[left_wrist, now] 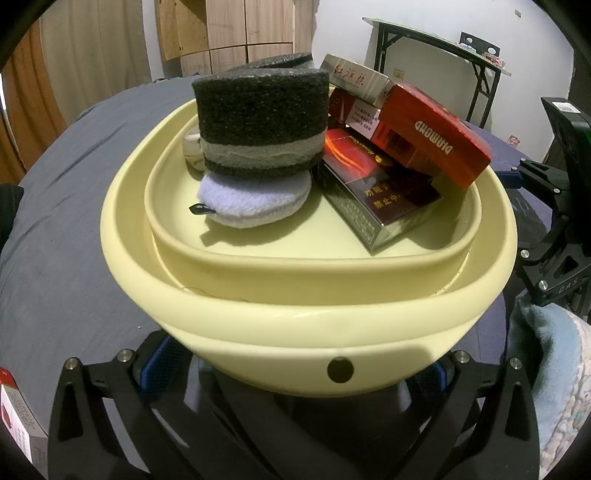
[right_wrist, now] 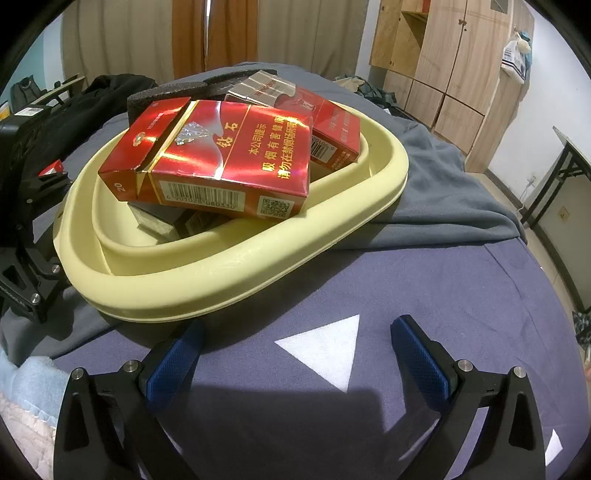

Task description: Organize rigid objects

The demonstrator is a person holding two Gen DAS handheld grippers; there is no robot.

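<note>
A blue-grey bedsheet (right_wrist: pixel 424 280) with a white triangle (right_wrist: pixel 328 350) print covers the bed. A wooden wardrobe (right_wrist: pixel 443 74) stands against the wall, beside orange-brown curtains (right_wrist: pixel 214 33). A folding table (left_wrist: pixel 439 40) stands by the white wall.

Left wrist view: low, very close at yellow basin (left_wrist: pixel 306 325), facing across it toward wardrobe and folding table. Right wrist view: from basin's (right_wrist: pixel 236 284) other side, slightly farther back, looking across bed toward curtains. Both share basin and red Diamond pack (left_wrist: pixel 432 136) (right_wrist: pixel 221 155).
</note>
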